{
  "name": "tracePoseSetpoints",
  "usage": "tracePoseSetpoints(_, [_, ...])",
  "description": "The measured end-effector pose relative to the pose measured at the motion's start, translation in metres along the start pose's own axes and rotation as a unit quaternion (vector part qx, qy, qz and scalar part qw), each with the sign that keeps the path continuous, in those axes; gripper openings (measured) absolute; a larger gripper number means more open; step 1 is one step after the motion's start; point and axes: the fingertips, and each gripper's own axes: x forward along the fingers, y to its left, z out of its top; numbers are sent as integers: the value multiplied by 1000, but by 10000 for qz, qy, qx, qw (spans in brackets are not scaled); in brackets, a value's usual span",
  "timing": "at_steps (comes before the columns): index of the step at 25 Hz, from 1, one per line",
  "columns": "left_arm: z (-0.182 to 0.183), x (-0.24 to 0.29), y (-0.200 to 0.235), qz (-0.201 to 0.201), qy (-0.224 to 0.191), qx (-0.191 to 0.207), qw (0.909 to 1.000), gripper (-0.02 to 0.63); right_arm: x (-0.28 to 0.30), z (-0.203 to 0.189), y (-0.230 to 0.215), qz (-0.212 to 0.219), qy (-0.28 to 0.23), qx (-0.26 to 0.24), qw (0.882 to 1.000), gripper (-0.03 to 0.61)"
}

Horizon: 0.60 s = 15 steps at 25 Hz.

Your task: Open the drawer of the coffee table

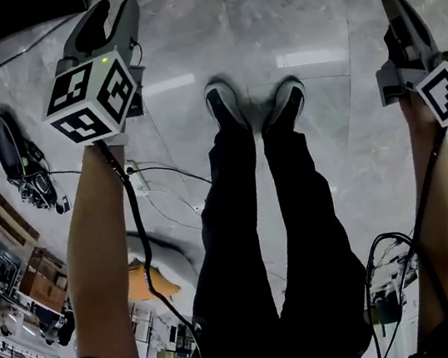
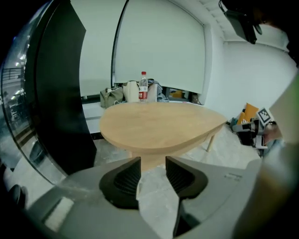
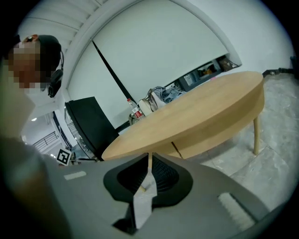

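Below, we stand on the grey marble floor (image 1: 264,7). Ahead sits the light wooden, teardrop-shaped coffee table (image 2: 159,126), its shallow wooden drawer (image 3: 205,140) tucked under the tabletop's near edge. We hold our left gripper (image 2: 153,163) released, jaws apart around nothing, and our right gripper (image 3: 149,161) clenched and empty, both clear of the table.

We can read no words or numbers anywhere: the left cube (image 1: 93,98) and the right cube (image 1: 446,92) bear only black-and-white square patterns, and the red label (image 2: 143,96) on the bottle (image 2: 143,84) beyond the tabletop (image 2: 159,126) is too small for us to read.
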Motion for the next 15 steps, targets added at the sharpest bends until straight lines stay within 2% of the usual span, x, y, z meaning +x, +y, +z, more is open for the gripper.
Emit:
tracePoseSetpoints(6, [-26,23,15,-84,137,134,9998,215,32,-35,-11,385,-145,448,9981,132])
tracePoseSetpoints(10, [-30,49,31,12,5,2,10000,222,55,-53,-23,701,-147,477,9963,204])
tracePoseSetpoints(13, [-33,67,37,-28,-127,74,9999,224,72,-63,-34,887,-225,639,9937,273])
tracePoseSetpoints(15, [-35,73,37,-75,-169,139,9997,247,81,-69,-41,908,-185,683,9934,312])
